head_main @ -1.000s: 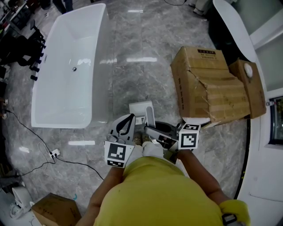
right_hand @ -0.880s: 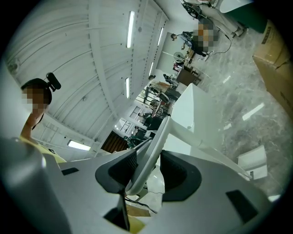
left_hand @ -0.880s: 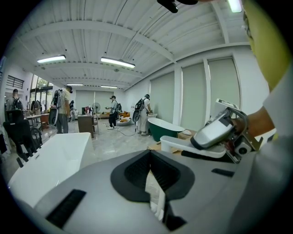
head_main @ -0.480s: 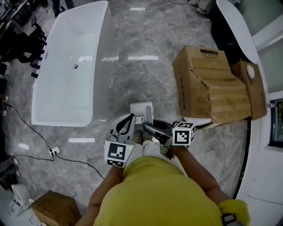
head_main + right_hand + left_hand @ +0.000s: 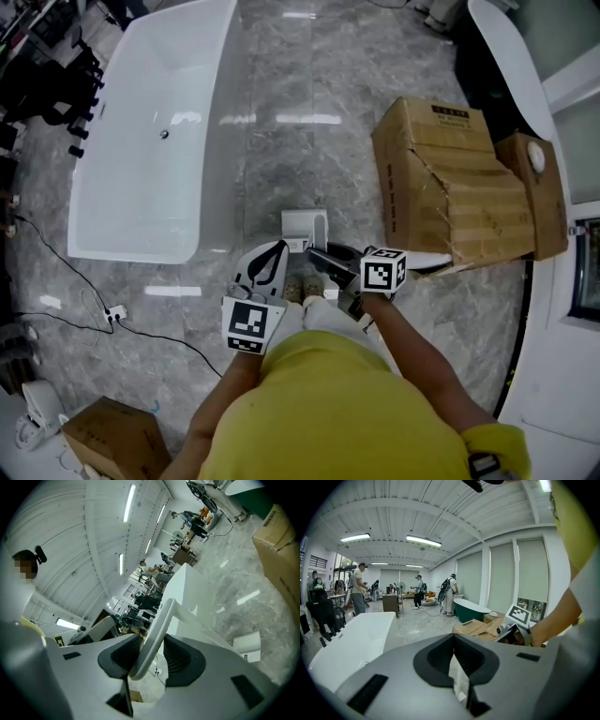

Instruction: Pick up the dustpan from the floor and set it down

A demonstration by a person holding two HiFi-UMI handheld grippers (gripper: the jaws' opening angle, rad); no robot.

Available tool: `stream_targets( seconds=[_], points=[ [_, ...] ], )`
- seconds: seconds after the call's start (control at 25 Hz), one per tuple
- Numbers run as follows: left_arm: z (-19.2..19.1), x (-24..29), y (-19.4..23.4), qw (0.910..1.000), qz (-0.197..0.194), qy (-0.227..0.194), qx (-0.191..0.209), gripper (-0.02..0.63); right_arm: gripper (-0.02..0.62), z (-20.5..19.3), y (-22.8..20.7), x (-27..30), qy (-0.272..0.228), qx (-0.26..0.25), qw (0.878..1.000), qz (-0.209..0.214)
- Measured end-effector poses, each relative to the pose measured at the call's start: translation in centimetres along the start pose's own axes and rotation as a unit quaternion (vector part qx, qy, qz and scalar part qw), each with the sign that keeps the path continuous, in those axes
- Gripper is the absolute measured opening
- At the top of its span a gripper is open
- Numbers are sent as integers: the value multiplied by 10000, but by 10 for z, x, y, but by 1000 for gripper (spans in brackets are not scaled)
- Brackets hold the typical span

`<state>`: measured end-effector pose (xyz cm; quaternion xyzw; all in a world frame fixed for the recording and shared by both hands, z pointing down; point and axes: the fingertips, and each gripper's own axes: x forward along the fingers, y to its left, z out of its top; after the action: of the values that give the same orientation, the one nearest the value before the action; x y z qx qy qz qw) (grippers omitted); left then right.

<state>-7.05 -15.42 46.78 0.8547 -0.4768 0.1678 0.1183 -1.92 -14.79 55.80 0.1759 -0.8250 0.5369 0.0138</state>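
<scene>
Jaws of the right gripper (image 5: 151, 651) pinch the dustpan (image 5: 305, 228) handle, its pan at lower centre. The left gripper (image 5: 274, 253) sits beside, pressed together. Bare floor (image 5: 300, 122) opens above, between tub (image 5: 141, 141) and boxes (image 5: 450, 187). The right gripper has shifted left since earlier.

The left forearm (image 5: 223, 398) and right forearm (image 5: 412, 352) reach forward from the person's yellow-shirted torso (image 5: 328, 403). The left gripper (image 5: 263, 272) sits just ahead of the torso on its left, tipped slightly down. Its jaws appear closed, with a thin pale sliver between them that is hard to identify. The right gripper (image 5: 330, 260), ahead of the torso on its right, has its jaws clamped on the white dustpan handle (image 5: 151, 637).
</scene>
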Motion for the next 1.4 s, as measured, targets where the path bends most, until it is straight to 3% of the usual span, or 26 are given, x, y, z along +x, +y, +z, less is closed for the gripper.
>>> stream_targets(
  seconds=[0.36, 0.68, 0.8, 0.88, 1.04, 1.12, 1.2, 1.32, 1.4],
  points=[
    [-5, -4, 3, 10000, 32, 38, -84, 2, 150, -1, -42, 9, 121, 13, 9995, -285],
    [-7, -6, 4, 9999, 12, 45, -144, 2, 166, -15, -66, 6, 441, 13, 9957, -809],
    [-7, -5, 0, 9999, -18, 33, -136, 2, 158, -21, -66, -2, 530, 140, 9914, -1185],
    [-7, -5, -1, 9999, -43, 24, -131, 2, 202, -25, -65, -11, 524, 215, 9872, -1490],
    [-3, -2, -6, 9999, -114, -29, -113, 2, 241, -19, -55, -33, 301, -141, 9774, -2090],
    [-1, -1, -10, 9998, -157, -49, -65, 2, 219, -8, -45, -46, 63, -602, 9680, -2434],
    [3, 0, -14, 9998, -186, -72, 12, 2, 147, 12, -29, -57, -231, -1314, 9512, -2783],
    [13, 2, -19, 9996, -216, -144, 141, 2, 18, 50, 4, -73, -711, -2569, 9075, -3246],
    [23, 2, -20, 9994, -196, -210, 215, 2, 11, 73, 31, -83, -1071, -3227, 8764, -3411]
  ],
)
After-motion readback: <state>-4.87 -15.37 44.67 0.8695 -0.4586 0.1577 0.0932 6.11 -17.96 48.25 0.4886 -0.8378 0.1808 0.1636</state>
